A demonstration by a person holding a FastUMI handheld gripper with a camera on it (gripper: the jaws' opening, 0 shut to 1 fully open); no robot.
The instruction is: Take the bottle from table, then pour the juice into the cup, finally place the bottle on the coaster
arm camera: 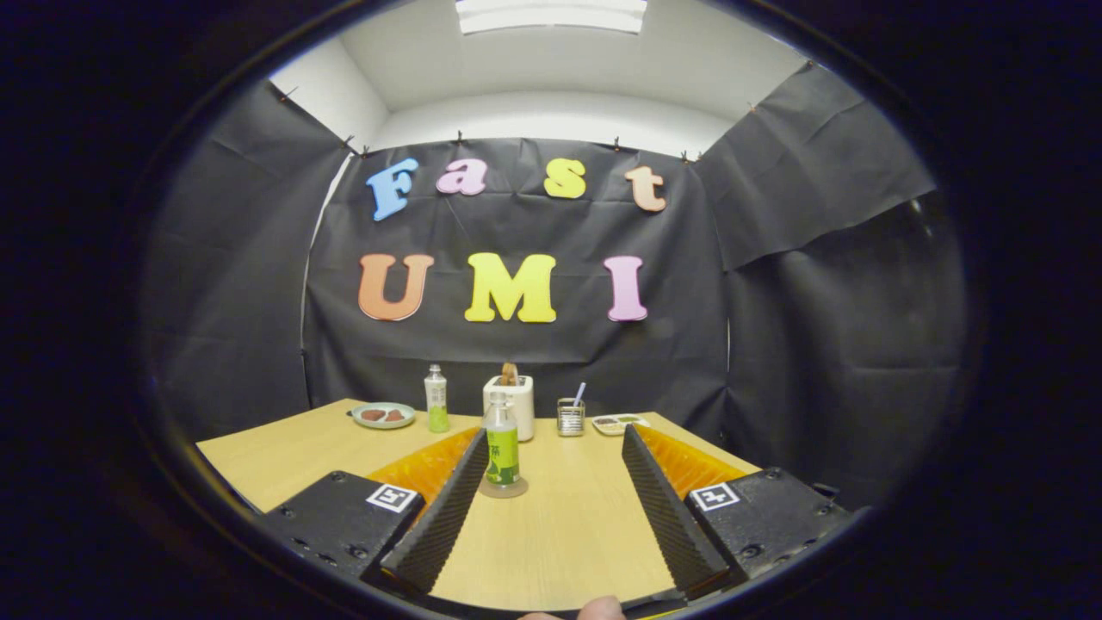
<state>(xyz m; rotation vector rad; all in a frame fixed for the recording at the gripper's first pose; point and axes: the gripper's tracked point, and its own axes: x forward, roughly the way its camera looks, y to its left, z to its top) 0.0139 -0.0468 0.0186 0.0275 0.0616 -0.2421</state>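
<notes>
A clear bottle (502,448) with a green label and pale cap stands upright on a round coaster (504,490) on the wooden table (568,534). It is just inside the tip of my left finger (448,508), close to it but apart. My gripper (551,435) is open, with nothing between its fingers. Beyond the fingers, near the back of the table, a small cup (569,418) holds a thin stick.
A second green-labelled bottle (436,399) stands at the back left beside a plate (384,416) with brown pieces. A white toaster-like box (510,405) sits behind the near bottle. A flat tray (618,422) lies right of the cup. A person's fingertip (600,610) shows behind the gripper.
</notes>
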